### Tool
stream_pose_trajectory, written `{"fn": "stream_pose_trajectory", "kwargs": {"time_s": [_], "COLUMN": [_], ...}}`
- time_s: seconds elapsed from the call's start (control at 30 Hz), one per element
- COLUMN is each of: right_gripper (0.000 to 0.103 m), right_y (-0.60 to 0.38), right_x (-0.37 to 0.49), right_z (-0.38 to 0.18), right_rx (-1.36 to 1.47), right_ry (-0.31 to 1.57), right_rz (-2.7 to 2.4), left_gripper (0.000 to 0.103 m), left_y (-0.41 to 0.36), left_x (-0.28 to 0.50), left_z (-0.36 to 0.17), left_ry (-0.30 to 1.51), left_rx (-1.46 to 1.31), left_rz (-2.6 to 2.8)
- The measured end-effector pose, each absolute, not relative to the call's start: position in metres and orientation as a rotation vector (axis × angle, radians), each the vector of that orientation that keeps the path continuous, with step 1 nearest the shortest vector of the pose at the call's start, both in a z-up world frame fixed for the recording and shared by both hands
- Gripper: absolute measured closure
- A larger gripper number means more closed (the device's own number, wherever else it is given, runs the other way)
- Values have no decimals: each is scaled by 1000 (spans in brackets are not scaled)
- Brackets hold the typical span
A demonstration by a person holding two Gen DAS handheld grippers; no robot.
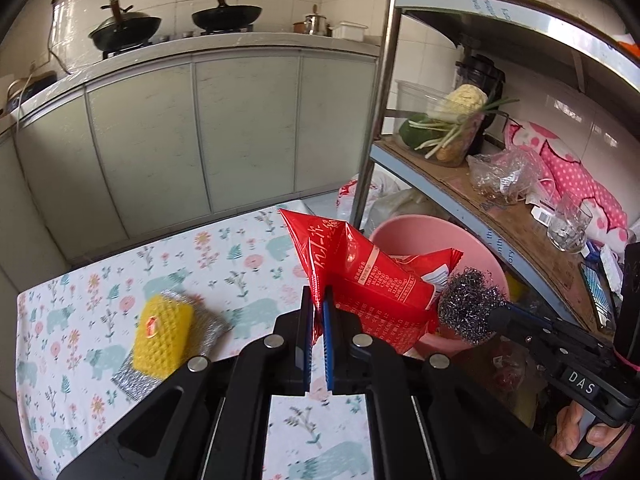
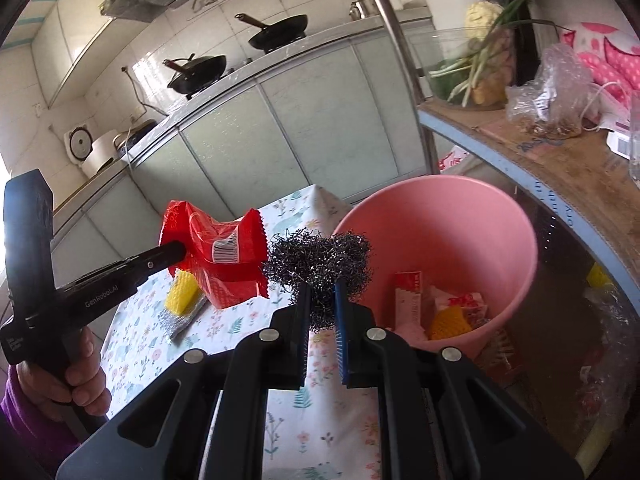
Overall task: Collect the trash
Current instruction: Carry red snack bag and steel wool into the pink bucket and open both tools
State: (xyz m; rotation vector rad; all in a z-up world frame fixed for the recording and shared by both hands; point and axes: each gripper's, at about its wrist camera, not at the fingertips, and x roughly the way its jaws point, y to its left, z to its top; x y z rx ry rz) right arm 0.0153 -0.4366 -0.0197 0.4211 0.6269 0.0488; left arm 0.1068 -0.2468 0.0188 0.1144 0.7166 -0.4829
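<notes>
Left claw (image 1: 317, 312) clamped on red wrapper (image 1: 372, 276), held above tabletop (image 1: 120, 280) edge. Right claw (image 2: 322, 300) pinches steel wool (image 2: 320, 260) just left of pink bin (image 2: 440, 216). Yellow sponge (image 1: 162, 330) lies on tabletop, left.

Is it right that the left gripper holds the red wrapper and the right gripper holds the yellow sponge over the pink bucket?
Not quite. The right gripper holds a steel wool ball, not the yellow sponge, which lies on the table, as the right wrist view shows. The left gripper does hold the red wrapper.
</notes>
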Motion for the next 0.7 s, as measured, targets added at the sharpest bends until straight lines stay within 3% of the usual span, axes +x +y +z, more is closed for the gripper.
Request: {"fn": "stream_pose_trajectory", "kwargs": {"time_s": [0.7], "right_gripper": [91], "right_y": [-507], "right_x": [33], "right_z": [-53], "right_rx": [467], "right_ry": [664], "right_rz": [-121], "left_gripper": [99], "left_y": [-354], "left_x": [135], "left_z": [-22], "left_ry": [780], "left_rx": [205], "left_rz": [-640]}}
